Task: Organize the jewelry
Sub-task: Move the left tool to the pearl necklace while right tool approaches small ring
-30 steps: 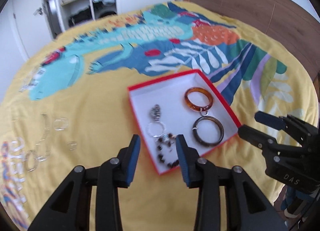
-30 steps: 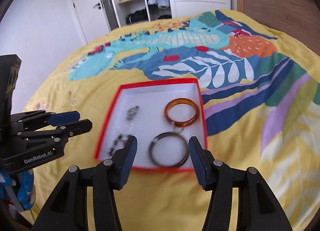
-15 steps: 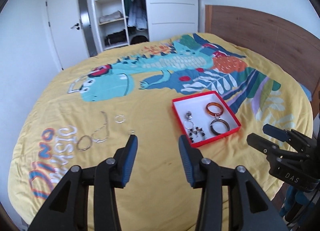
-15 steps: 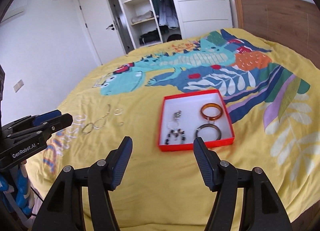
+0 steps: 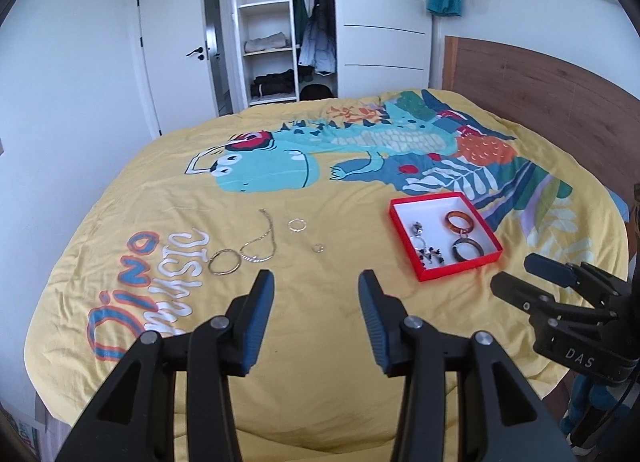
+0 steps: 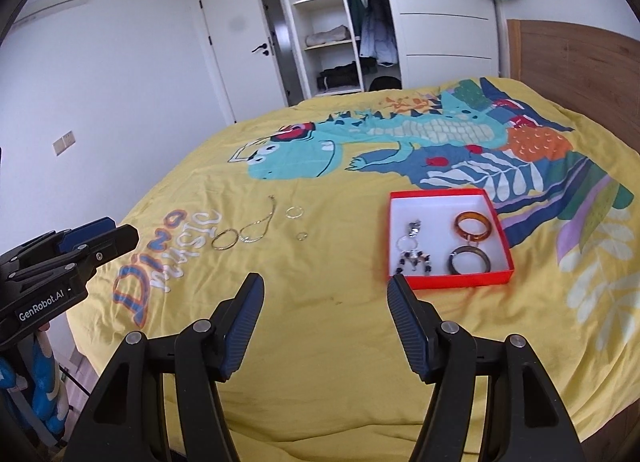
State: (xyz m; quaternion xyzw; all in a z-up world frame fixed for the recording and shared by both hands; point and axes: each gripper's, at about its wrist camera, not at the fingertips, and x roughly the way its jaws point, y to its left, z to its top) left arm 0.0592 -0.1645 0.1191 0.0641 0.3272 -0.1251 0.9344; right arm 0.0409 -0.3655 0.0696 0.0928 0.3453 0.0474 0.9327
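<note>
Covering the bed, a yellow dino duvet; wardrobe behind, both grippers' jaws apart, empty.

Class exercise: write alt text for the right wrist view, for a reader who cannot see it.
An open hand-held gripper hovers empty over a yellow dinosaur-print bedspread. A red-rimmed shallow box holds two bangles and beaded pieces; a thin silver chain and small rings lie loose to its left.

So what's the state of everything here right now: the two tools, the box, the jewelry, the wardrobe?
Left tool: open, empty.
Right tool: open, empty.
Red box: lidless, holding jewelry.
Amber bangle: in box.
Dark bangle: in box.
Beaded piece: in box.
Chain: loose on bedspread.
Hoop: loose on bedspread.
Wardrobe: open.
Door: closed.
</note>
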